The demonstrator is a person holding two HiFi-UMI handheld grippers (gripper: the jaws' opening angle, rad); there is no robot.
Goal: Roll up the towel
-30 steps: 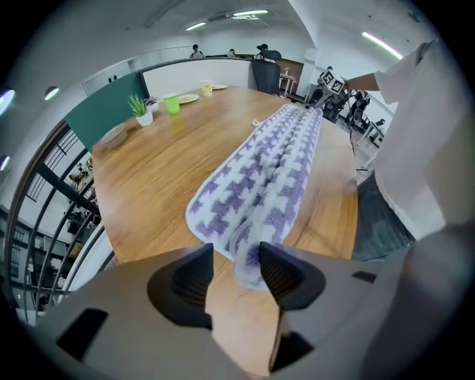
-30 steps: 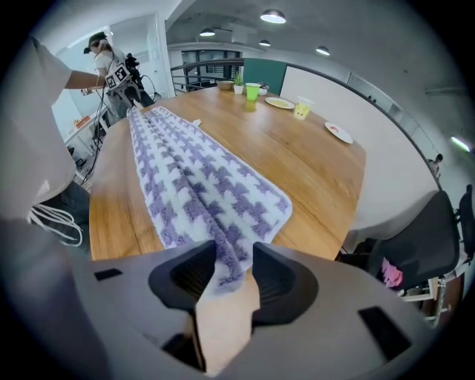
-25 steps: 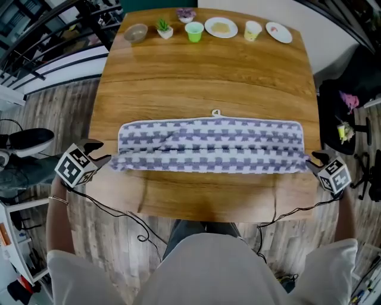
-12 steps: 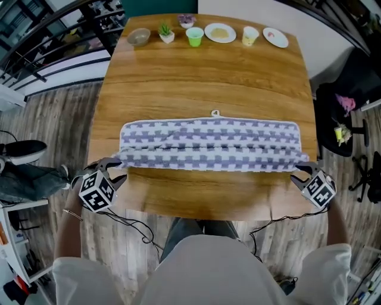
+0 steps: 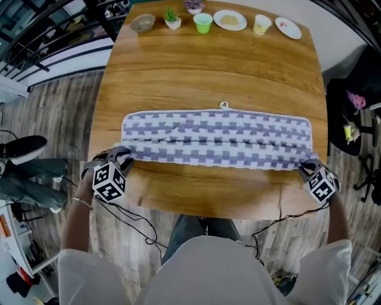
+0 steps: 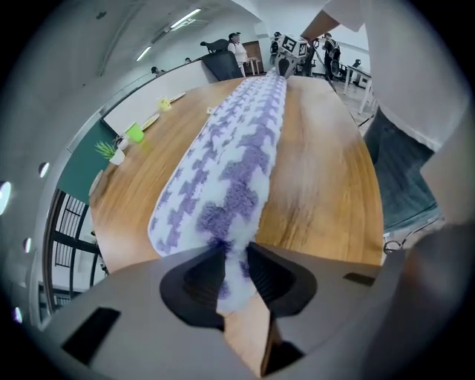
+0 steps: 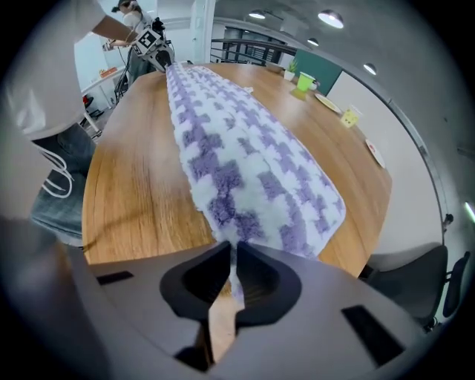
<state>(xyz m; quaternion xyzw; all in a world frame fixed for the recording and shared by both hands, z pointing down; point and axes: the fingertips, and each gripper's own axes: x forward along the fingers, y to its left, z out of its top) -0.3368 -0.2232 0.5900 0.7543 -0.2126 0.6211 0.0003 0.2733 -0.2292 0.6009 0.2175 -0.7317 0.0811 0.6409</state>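
Just closed left claw (image 5: 121, 156) and right claw (image 5: 306, 169) onto towel (image 5: 217, 138) near corners, lower frame; both pinching it, ready to roll.

1 towel (image 5: 217, 143); 2 hand-held grippers (image 5: 120, 156) (image 5: 305, 168); 1 bowl (image 5: 143, 23); 2 potted plants (image 5: 172, 19) (image 5: 194, 6); 2 cups (image 5: 203, 23) (image 5: 262, 24); 2 plates (image 5: 230, 20) (image 5: 288, 28); 1 table (image 5: 208, 77).

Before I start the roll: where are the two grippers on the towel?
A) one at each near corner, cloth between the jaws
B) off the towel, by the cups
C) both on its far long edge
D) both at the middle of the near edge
A: the left gripper and the right gripper each pinch a near corner of the towel, their jaws having just closed on it.
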